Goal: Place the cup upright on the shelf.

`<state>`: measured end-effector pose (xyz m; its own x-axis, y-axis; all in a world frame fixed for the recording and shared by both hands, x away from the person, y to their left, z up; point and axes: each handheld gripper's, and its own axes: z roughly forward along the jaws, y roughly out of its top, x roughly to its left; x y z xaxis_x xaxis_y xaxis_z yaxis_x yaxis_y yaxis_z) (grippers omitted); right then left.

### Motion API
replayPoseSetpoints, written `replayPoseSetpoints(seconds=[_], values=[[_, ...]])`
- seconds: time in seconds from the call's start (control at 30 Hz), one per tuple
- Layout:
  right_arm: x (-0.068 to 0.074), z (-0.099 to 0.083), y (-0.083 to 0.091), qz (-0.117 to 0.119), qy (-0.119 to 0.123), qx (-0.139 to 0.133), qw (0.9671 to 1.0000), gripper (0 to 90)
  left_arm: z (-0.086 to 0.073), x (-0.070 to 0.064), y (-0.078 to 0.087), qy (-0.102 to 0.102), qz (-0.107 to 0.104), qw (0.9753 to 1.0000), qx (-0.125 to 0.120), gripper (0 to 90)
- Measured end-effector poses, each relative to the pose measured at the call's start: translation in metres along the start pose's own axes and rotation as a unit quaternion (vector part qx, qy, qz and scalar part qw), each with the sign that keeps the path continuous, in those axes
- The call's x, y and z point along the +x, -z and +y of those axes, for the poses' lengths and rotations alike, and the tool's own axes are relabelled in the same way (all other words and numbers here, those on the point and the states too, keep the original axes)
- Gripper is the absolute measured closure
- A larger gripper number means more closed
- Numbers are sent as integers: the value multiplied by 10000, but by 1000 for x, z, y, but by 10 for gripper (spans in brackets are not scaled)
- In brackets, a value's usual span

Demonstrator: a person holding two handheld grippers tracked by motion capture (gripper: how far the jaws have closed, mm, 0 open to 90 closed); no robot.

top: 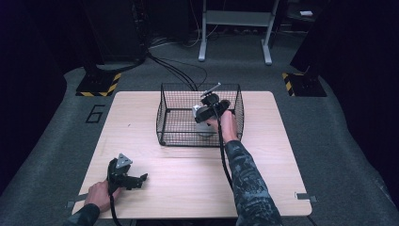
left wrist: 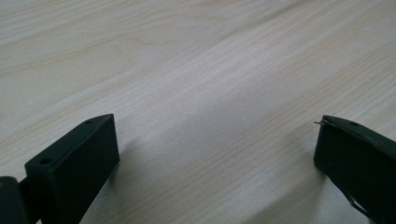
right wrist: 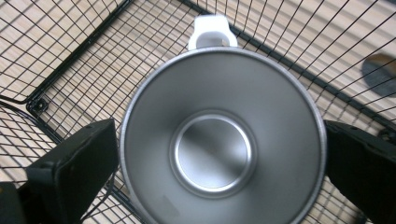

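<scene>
From up high, my right gripper [top: 210, 109] is down inside the wire basket [top: 162, 113], and the cup [top: 203, 126] sits right under it on the basket floor. My left gripper [top: 126, 177] is parked flat on the table [top: 188, 174] near my edge, well apart from the basket. Wood-grain top, grey carpet all round, dark room, cables trailing off past the basket toward a white metal stand [top: 235, 21].

Left gripper view: jaws spread wide, nothing between them, just bare pale wood [left wrist: 201, 93] ahead.

Right gripper view: I'm looking straight down into the steel cup [right wrist: 219, 140], its white handle [right wrist: 212, 31] on the far side from me. My jaws sit either side of the rim, at or nearly at the metal, so I can't tell if I've got it clamped yet. My guess is this is the grab: I'd keep the jaws square across the widest part, squeeze evenly since the steel looks slippery, and lift straight up so it doesn't snag the mesh [right wrist: 70, 60].
</scene>
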<state>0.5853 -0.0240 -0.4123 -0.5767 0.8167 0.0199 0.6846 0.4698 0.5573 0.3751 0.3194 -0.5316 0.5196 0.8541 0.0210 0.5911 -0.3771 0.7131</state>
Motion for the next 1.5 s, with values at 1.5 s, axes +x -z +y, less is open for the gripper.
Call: replayPoseSetpoints(seconds=[1.5], values=[[21, -117, 153, 29, 555, -1464, 9877, 5, 0, -1, -1, 56, 7, 10000, -42, 0]])
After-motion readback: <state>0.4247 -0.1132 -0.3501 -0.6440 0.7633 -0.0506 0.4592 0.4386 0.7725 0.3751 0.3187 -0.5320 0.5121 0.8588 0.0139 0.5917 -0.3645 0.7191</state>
